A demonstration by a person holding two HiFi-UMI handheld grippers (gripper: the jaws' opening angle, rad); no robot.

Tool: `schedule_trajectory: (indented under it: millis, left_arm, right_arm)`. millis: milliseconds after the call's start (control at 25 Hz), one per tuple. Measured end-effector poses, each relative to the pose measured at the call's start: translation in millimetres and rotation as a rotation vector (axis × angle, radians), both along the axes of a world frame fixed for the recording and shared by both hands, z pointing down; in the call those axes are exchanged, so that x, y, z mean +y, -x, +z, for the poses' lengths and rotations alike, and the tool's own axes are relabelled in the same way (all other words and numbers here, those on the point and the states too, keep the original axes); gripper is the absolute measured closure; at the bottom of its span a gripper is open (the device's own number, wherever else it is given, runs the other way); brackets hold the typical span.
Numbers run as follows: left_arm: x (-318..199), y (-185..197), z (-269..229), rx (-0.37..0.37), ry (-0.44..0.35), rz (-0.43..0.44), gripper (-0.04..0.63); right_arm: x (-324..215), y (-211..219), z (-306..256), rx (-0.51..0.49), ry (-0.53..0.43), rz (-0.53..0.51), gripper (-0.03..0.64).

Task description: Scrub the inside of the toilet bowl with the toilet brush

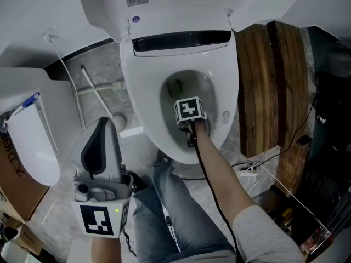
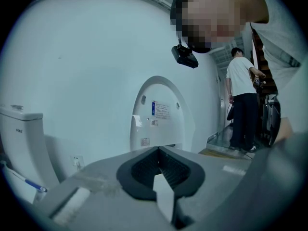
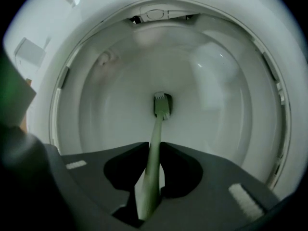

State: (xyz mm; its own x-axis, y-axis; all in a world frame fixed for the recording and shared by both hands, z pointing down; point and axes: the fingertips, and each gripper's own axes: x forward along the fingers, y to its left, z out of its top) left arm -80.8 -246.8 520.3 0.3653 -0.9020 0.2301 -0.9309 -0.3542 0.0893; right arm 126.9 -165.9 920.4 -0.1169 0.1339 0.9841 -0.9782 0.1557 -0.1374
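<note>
- Head view, looking steeply down: a white toilet [image 1: 143, 111] with its lid [image 1: 164, 7] raised stands on a grey floor, and the person's knee in jeans [image 1: 173, 212] is just in front of it.
- Right gripper [image 1: 190, 114] is held down inside the bowl opening, with its marker cube facing up. The person's bare forearm [image 1: 219, 174] reaches to it from the lower right, and a black cable runs along the arm.
- Right gripper view: the jaws [image 3: 153, 153] pinch the pale green handle of the brush [image 3: 155, 138], which runs straight out from between them.
- Brush head [image 3: 162, 106] lies deep in the bowl [image 3: 110, 81], at the bottom near the drain, touching the white porcelain.
- Left gripper [image 1: 102, 133] is held outside the toilet, to its left and nearer the person, pointing upward.
- Left gripper view: its jaws [image 2: 159, 150] are pressed together at the tips with nothing between them. They face the raised lid [image 2: 161, 112] and a pale wall.
- A second white toilet [image 1: 30, 141] sits at the far left of the head view.
- A dark wooden panel [image 1: 269, 86] lies on the floor to the right of the toilet.
- Another person [image 2: 240, 100] in a white shirt stands in the background of the left gripper view.
</note>
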Motion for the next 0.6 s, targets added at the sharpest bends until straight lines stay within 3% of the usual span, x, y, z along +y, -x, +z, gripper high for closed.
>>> schedule_trajectory:
  millis: [200, 600]
  left_arm:
    - [1.9, -0.6, 1.0, -0.007, 0.001, 0.004, 0.591]
    - [3.1, -3.3, -10.2, 0.012, -0.010, 0.010, 0.591]
  right_arm:
    - [-5.8, 8.7, 4.9, -0.027, -0.028, -0.047, 0.534]
    - [6.4, -2.6, -18.0, -0.031, 0.060, -0.063, 0.540]
